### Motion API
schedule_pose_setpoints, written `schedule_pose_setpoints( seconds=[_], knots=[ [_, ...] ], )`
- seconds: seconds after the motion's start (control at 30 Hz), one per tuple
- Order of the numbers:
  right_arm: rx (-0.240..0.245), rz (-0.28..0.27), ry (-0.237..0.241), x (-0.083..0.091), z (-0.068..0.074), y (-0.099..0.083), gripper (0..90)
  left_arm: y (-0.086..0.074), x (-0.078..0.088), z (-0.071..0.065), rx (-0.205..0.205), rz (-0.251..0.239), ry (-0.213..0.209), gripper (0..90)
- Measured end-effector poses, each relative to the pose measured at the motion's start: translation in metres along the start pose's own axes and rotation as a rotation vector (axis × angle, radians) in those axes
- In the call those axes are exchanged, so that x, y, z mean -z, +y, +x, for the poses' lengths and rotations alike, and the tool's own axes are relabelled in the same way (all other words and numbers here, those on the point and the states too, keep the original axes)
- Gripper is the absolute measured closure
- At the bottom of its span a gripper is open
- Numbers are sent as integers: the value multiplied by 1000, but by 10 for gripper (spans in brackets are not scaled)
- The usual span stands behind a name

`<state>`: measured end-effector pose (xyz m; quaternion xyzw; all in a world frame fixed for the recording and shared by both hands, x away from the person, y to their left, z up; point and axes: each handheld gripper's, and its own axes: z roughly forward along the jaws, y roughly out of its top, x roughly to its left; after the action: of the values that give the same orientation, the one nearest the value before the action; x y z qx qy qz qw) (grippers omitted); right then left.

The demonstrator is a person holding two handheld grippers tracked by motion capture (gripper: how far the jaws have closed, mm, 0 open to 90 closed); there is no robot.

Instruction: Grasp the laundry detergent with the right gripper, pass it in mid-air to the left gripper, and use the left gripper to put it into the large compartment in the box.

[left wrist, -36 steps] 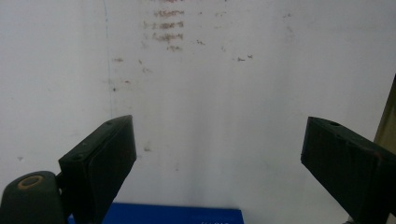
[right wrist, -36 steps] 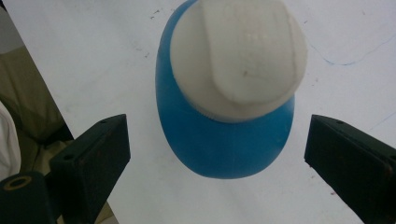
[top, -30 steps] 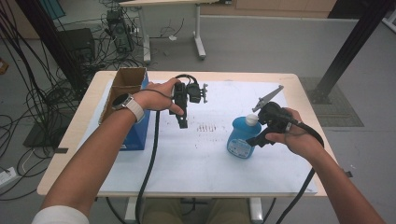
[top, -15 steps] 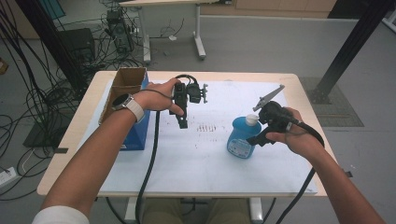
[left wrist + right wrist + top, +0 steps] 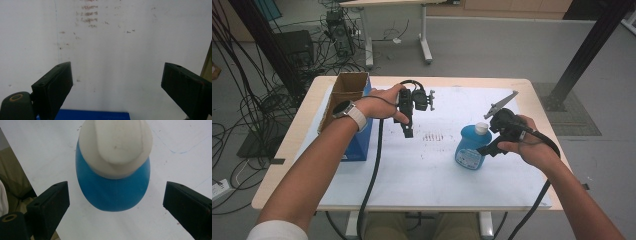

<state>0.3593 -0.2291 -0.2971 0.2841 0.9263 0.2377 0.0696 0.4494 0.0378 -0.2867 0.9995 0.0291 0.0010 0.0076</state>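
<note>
**Right gripper poised above blue bottle; left gripper idle over mat**

Landmark: blue bottle [image 5: 471,148] with white cap [image 5: 482,128], upright on the white mat [image 5: 427,170] toward its right side; nothing touching it as far as the high view tells.

Right gripper [image 5: 488,148] sits just right of the bottle and slightly over it, hand [image 5: 532,147] behind; the right gripper view looks steeply down on the cap [image 5: 116,145] and the blue shoulder [image 5: 112,192]; jaws stand wide, one either side of the bottle, clear mat showing between each pad and the body; not gripping. Judgement: the stance suits a descent so the jaws straddle the body below the cap; the wide opening leaves room for the rounded flanks.

Left gripper [image 5: 408,131] hangs well left of the bottle, over the mat's middle, held in the left hand [image 5: 384,102]; jaws wide, nothing between them; the left gripper view shows bare mat [image 5: 112,50] with faint reddish smudges [image 5: 88,15]. Judgement: parked out of the way, ready to assist if needed.

Cardboard box [image 5: 347,92] with a blue side [image 5: 359,145] stands further left of the bottle, at the table's [image 5: 537,100] left side; open top, contents not visible.

Risk, as I read it: smooth curved plastic may slip or tip if pinched too high near the cap.
</note>
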Motion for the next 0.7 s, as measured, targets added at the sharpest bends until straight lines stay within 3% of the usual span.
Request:
schedule_pose_setpoints(
  seconds=[0.7],
  knots=[
    [-1,-5,-1,1,-1,0,68,-1,0,0,3,-2,0,106]
  ],
)
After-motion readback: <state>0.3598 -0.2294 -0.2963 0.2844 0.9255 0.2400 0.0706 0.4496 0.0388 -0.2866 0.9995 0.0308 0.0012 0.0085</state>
